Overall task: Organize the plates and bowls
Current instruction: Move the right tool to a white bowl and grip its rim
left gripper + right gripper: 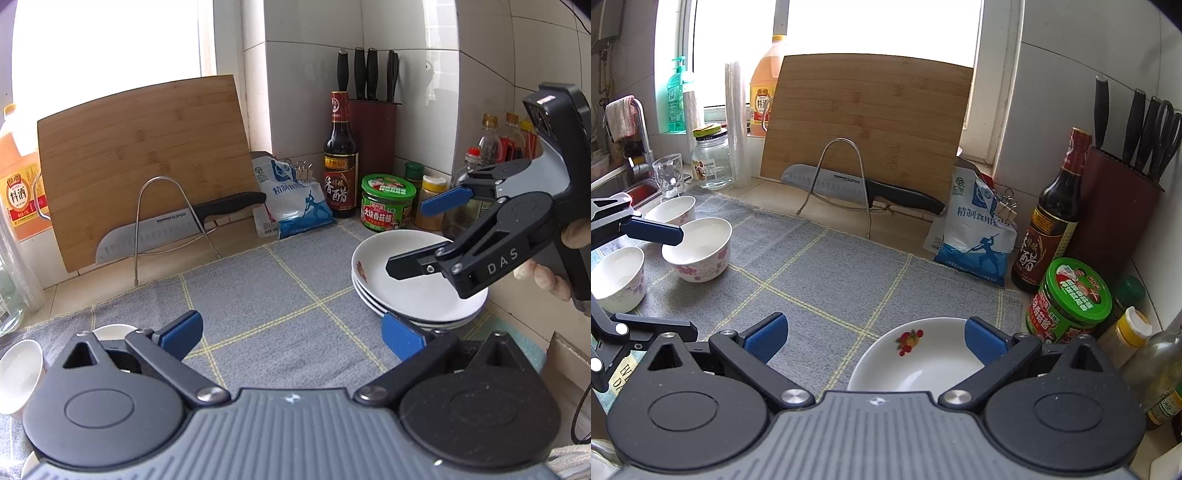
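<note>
A stack of white plates (402, 288) with a fruit print sits on the grey mat at the right; the top plate also shows in the right wrist view (919, 354). My right gripper (875, 338) is open and empty, hovering just above the stack; in the left wrist view it (410, 236) has one finger over the top plate. Three white floral bowls stand apart at the mat's left: one far (674, 208), one middle (700, 249), one near (618, 277). My left gripper (291, 334) is open and empty beside the bowls, low over the mat.
A bamboo cutting board (868, 125) and a knife (857, 186) in a wire rack stand at the back. A salt bag (975, 229), vinegar bottle (1052, 218), green-lidded jar (1071, 302) and knife block (1115, 199) crowd the right corner. A glass (668, 175) and jar (711, 158) stand back left.
</note>
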Motion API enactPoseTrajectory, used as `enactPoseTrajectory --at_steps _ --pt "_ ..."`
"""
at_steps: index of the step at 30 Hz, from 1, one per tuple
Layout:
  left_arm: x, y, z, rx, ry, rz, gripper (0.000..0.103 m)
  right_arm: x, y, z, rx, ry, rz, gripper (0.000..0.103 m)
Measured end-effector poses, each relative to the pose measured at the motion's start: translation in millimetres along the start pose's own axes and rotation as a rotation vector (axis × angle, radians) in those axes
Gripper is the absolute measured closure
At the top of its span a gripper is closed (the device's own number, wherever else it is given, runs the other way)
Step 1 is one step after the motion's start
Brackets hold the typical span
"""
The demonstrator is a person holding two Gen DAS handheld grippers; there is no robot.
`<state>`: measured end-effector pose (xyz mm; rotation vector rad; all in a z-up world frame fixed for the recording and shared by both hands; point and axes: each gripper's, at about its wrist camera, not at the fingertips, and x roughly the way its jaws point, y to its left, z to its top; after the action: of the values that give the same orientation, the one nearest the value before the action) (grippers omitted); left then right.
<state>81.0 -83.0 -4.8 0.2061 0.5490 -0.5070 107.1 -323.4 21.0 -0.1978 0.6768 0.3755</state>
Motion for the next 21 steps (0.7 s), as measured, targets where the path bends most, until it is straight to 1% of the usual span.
enactPoseTrajectory --at_steps 2,3,4,5,11,17,21 --pt "-4.8 10.0 -8.3 0.000 0.018 -0.002 0.001 2.7 16.5 0.6 0.004 0.012 -0.003 0.000" --pt "-7.9 16.9 -12.5 0.003 0.039 -0.018 0.001 3.8 24.9 1.0 0.010 0.018 0.001 0.000" --pt "-11.5 23.4 -16.9 0.008 0.049 -0.046 0.001 4.2 34.3 0.7 0.014 0.020 0.013 0.000" --pt "-15.2 28.8 -20.3 0.011 0.051 -0.056 0.001 4.7 46.0 -1.0 0.016 0.023 0.028 0.000" --pt "-36.8 60.6 -39.9 0.033 0.074 -0.066 0.001 18.3 101.4 -10.6 0.037 0.067 0.073 0.000" --pt "-47.1 93.8 -54.1 0.026 0.101 -0.027 0.001 34.1 154.3 -19.4 0.011 0.096 0.106 0.000" --pt "-54.0 120.7 -62.1 0.022 0.123 0.010 0.001 43.0 184.3 -21.3 -0.022 0.103 0.153 0.000"
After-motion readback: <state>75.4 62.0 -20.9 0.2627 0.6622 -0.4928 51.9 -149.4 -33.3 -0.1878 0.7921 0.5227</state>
